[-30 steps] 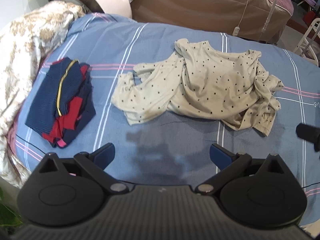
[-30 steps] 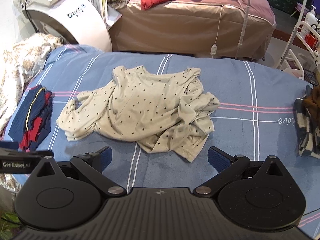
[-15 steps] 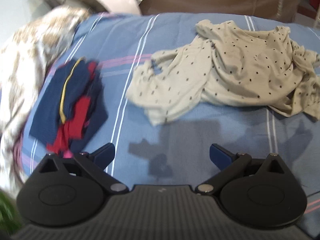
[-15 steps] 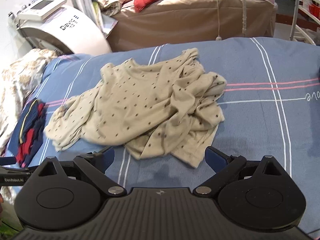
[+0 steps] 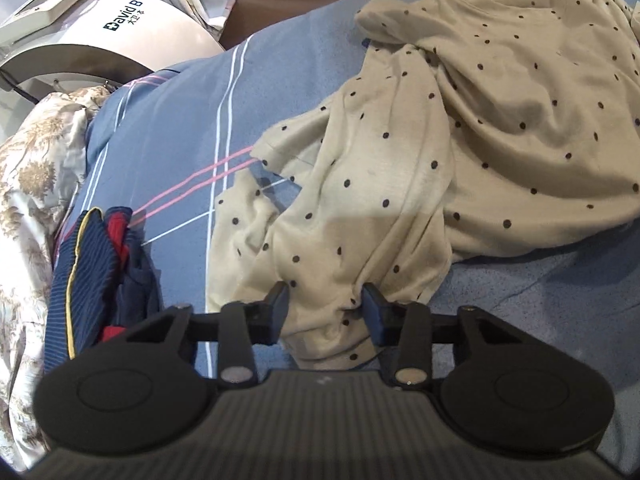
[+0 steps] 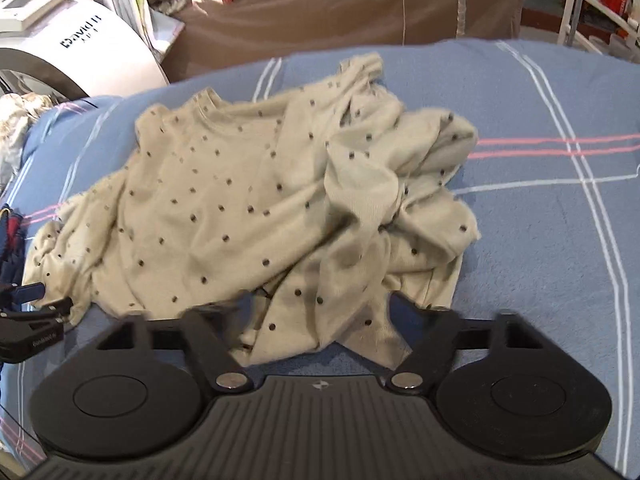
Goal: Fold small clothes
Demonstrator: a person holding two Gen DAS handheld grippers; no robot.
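The shirt (image 6: 256, 208) lies crumpled on the bed (image 6: 540, 240), near its middle. The folded garment (image 5: 96, 272) lies on the bed to the left of the shirt, just beside its sleeve. A quilt (image 5: 28, 184) lies left of the folded garment. Behind the bed stand a machine (image 6: 80, 52) at the left and a couch (image 6: 360, 8) at the right.

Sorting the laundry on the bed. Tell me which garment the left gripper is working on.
The beige polka-dot top, lying crumpled mid-bed. The left gripper straddles its near edge, fabric between the fingers. The folded navy-and-red garment lies apart to the left, untouched.
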